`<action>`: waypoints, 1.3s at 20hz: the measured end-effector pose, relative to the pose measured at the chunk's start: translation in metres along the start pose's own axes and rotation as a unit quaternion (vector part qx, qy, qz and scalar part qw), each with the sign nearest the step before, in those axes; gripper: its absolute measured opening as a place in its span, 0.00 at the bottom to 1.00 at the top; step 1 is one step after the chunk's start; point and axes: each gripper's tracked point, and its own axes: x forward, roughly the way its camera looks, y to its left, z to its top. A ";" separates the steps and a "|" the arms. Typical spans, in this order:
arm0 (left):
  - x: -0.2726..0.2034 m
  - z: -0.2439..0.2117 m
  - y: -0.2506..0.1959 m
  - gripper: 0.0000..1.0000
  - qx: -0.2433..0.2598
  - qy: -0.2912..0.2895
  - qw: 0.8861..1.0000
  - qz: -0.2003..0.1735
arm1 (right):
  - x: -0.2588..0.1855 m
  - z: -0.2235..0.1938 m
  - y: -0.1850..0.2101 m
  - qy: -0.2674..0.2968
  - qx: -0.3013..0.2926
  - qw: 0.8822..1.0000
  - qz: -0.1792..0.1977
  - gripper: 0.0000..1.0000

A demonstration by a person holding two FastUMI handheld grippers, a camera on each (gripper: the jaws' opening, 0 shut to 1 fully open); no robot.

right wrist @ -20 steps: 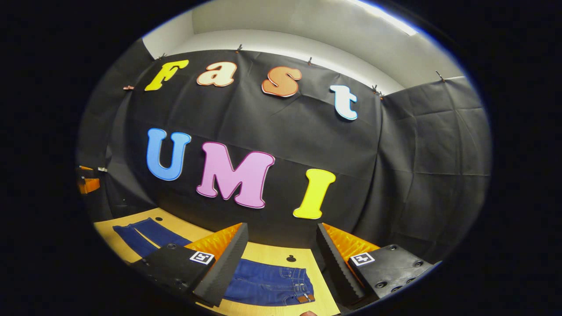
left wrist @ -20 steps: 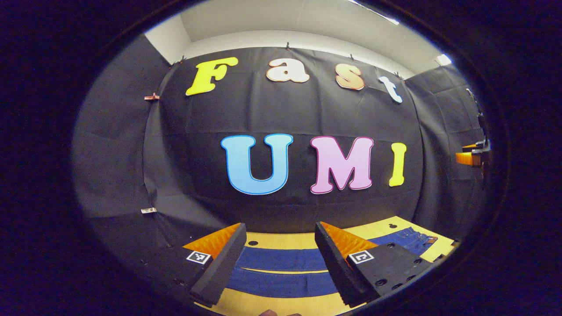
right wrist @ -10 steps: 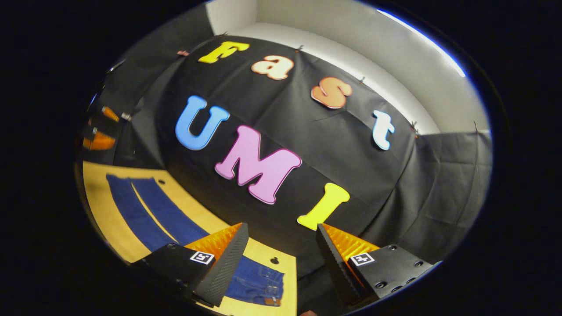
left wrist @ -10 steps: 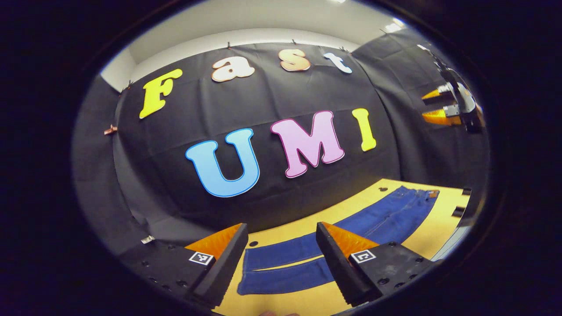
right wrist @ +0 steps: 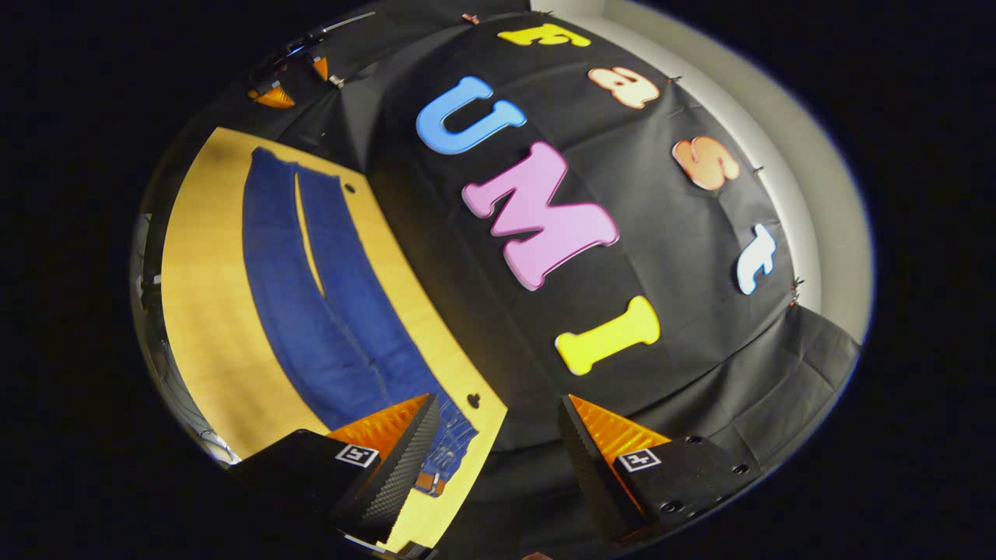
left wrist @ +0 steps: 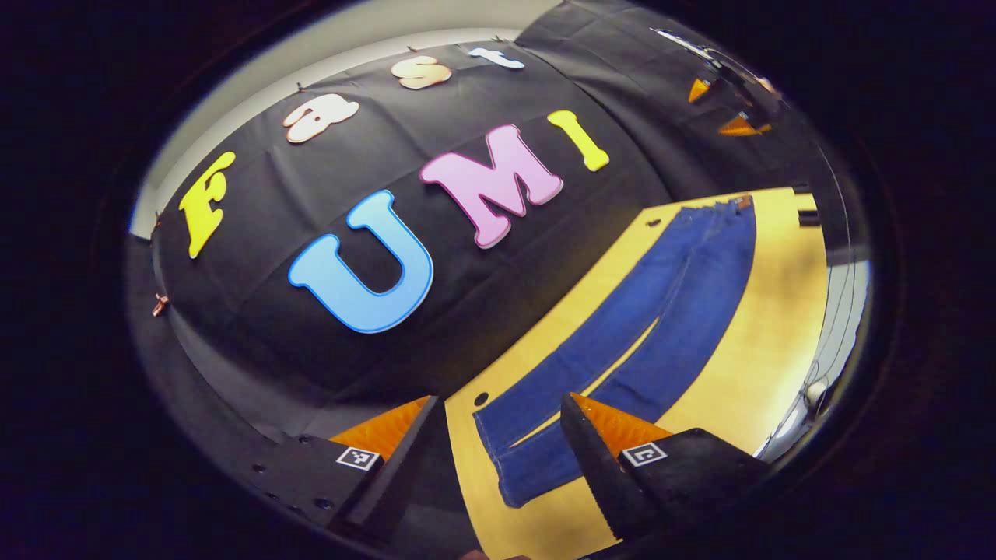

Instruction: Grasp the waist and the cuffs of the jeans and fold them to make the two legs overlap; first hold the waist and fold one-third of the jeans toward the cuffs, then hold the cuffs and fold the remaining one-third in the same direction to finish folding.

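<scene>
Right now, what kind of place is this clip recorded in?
Probably a staged recording booth, not a home: black cloth wall draped around a bare wooden table, with only jeans laid flat on it.

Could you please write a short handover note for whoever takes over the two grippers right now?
Left gripper: open, holding nothing, above the cuff end of the dark blue denim jeans.
Right gripper: open, holding nothing, near the waist end of the jeans.
The jeans lie flat and full length on the yellow wooden table, legs side by side with a narrow gap.
Done: nothing folded yet.
Left: grasp waist and cuffs, overlap the legs, fold the waist a third toward the cuffs, then fold the cuffs third over.
</scene>
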 end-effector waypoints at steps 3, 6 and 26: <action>0.022 -0.060 -0.007 0.97 0.003 0.044 0.998 -0.043 | 0.013 -0.038 0.047 0.048 -0.032 0.997 0.046 0.95; 0.048 -0.095 -0.010 0.97 0.038 0.064 0.995 -0.067 | 0.021 -0.074 0.080 0.083 -0.084 0.989 0.093 0.95; 0.137 -0.251 -0.036 0.98 0.273 0.194 0.914 -0.227 | 0.076 -0.243 0.156 0.197 -0.104 0.954 0.202 0.96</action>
